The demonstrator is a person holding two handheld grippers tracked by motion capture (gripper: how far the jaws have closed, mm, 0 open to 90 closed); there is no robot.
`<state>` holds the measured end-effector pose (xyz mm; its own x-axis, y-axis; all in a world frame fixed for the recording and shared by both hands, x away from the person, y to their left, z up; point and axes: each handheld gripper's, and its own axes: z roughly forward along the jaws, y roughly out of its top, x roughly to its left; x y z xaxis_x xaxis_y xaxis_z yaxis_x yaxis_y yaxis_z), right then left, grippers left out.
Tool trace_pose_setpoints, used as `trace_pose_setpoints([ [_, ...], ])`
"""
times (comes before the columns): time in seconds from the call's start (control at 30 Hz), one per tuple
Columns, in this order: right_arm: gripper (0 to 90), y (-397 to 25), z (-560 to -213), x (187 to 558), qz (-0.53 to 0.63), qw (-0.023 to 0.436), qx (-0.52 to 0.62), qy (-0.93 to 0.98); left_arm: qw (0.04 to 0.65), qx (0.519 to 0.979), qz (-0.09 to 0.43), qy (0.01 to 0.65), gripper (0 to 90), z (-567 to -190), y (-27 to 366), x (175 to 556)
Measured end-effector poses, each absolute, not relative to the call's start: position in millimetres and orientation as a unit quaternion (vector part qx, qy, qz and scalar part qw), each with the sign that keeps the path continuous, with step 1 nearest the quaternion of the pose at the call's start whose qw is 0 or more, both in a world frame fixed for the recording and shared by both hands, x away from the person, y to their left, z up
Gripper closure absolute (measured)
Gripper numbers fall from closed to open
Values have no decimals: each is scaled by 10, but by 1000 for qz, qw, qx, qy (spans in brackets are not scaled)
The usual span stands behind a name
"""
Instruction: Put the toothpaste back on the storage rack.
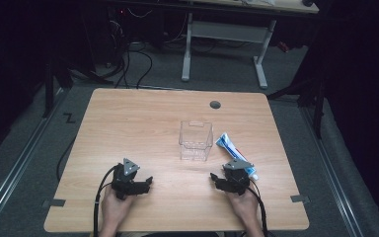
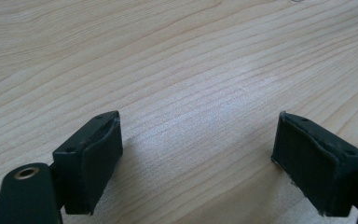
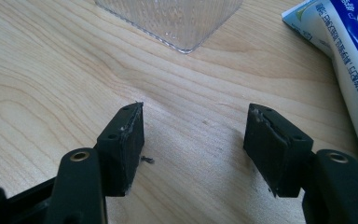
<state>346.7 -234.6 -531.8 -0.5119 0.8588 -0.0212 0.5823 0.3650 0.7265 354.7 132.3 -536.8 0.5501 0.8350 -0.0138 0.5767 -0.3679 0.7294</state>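
High view: I see one wood table (image 1: 128, 123), one clear box (image 1: 196, 140) near its middle, upright, open top, and one tube (image 1: 234, 153), white and blue, lying flat just right of the box, a small gap between them. One grommet hole (image 1: 215, 104) sits near the far edge. Two grippers, one per hand, both low at the near edge. My left gripper (image 1: 145, 184) sits well left of the box, over bare wood. My right gripper (image 1: 216, 178) is just in front of the tube's near end; its grey plate overlaps the tube's cap end from this angle, and I cannot tell if they touch. A second table (image 1: 227, 29) stands on the floor beyond, with cables around it.

Left gripper view: left gripper (image 2: 198, 154), jaws wide apart, nothing between them, just wood grain. No box or tube here.

Right gripper view: right gripper (image 3: 196, 140), jaws apart, empty, bare table between them. This view adds what the high one lacks: the box (image 3: 177, 21) corner close ahead, with a textured base, and the tube (image 3: 349, 60) along the right edge, blue print on white, beside the right-hand jaw but clear of it. Text on the tube is too small to read.
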Motion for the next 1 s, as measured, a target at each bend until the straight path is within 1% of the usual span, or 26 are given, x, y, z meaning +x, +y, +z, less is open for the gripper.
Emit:
trace_pose_setpoints([
  [1.0,360,-2341,-5318,3453,337,206,456,797,353,806,183,438,159,-5368,1323,3545],
])
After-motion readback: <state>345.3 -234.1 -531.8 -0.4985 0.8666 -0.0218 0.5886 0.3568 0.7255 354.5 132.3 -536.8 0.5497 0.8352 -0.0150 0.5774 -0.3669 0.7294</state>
